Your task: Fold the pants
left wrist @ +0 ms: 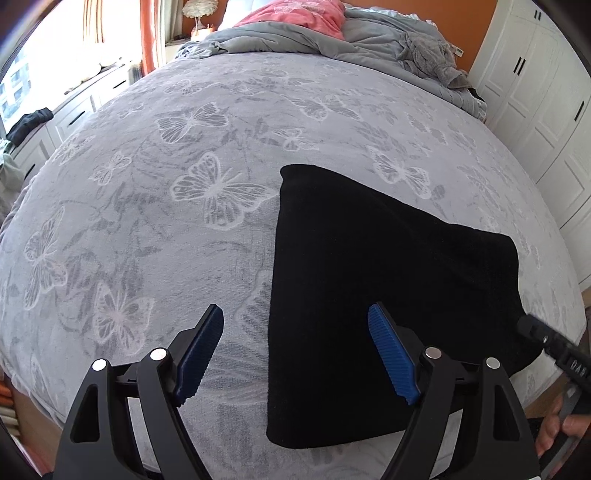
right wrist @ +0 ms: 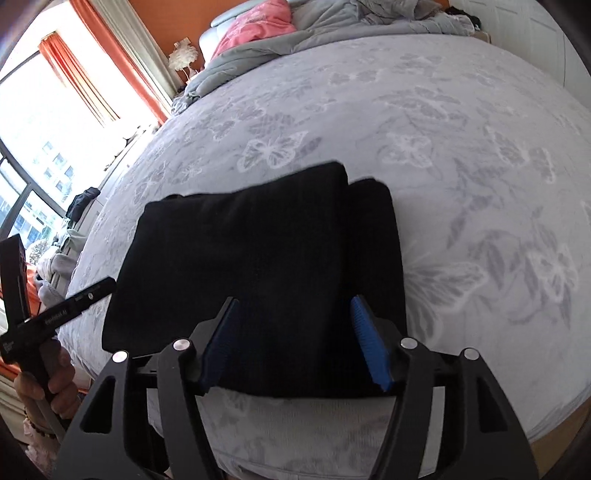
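Note:
Black pants [left wrist: 388,288] lie folded into a compact rectangle on the grey butterfly-patterned bedspread [left wrist: 166,184] near the bed's front edge. In the right wrist view the pants [right wrist: 258,258] show a second folded layer along their right side. My left gripper [left wrist: 297,345] is open and empty, held above the pants' left edge. My right gripper [right wrist: 293,332] is open and empty, just above the pants' near edge. The right gripper's body shows at the right of the left wrist view [left wrist: 554,347]; the left gripper's body shows at the left of the right wrist view [right wrist: 55,314].
A crumpled grey duvet [left wrist: 332,40] and a pink pillow [left wrist: 295,16] lie at the head of the bed. White wardrobes [left wrist: 546,110] stand on the right. A window with orange curtains [right wrist: 85,70] and a low white cabinet [left wrist: 74,114] with clothes are on the left.

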Demonstrator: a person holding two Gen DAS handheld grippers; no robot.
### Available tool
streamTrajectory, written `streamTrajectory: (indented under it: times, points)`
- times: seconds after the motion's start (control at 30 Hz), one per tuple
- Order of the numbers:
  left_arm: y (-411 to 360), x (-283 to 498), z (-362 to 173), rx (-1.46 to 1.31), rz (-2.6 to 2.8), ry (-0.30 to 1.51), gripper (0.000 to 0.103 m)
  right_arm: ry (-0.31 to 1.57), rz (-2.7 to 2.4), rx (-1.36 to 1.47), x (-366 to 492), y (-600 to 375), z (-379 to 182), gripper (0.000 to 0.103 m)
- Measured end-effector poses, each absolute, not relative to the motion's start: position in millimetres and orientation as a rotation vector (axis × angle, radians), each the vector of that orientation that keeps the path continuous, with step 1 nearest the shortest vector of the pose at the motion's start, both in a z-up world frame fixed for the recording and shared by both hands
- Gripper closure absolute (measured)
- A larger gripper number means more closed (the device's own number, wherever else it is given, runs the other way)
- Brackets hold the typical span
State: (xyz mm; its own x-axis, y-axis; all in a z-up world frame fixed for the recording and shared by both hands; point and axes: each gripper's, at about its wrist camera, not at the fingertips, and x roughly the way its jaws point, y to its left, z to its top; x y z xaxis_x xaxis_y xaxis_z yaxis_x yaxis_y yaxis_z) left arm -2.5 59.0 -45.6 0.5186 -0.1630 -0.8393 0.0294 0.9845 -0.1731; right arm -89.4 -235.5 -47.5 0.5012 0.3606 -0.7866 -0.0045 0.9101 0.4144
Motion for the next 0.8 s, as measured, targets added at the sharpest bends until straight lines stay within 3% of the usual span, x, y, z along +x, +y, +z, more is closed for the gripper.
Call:
streamTrajectory:
  times: [0.1, 0.13, 0.17, 0.2, 0.37, 0.5, 0.53, 0.8]
  points:
    - [62, -4, -40, -0.153, -0.112, 1.002, 0.025, 1.017, 0.265, 0.473, -88, -234, -61, 0.042]
    - [61, -5, -39, -0.154, -0.113, 0.996, 0.025, 1.013, 0.25, 0.473, -86, -233, -61, 0.05]
    - [61, -6, -37, -0.157, -0.113, 0.99, 0.024, 1.006, 0.241, 0.471, -85, -233, -59, 0.077]
    - [60, -6, -37, -0.157, -0.114, 0.988, 0.024, 0.99, 0.261, 0.479, -85, -231, -51, 0.086]
    - [57, -11, -35, -0.149, -0.131, 0.982, 0.024, 0.821, 0.284, 0.333, -111, -214, 18, 0.087]
    - [53, -13, -41, -0.135, -0.154, 1.003, 0.024, 0.997, 0.146, 0.206, -92, -218, -39, 0.082]
    - [52, -13, -44, -0.136, -0.155, 1.017, 0.024, 1.01, 0.146, 0.24, -93, -222, -51, 0.074]
    - [48, -19, -49, -0.087, -0.136, 1.008, 0.024, 0.83, 0.239, 0.214, -81, -201, 25, 0.074]
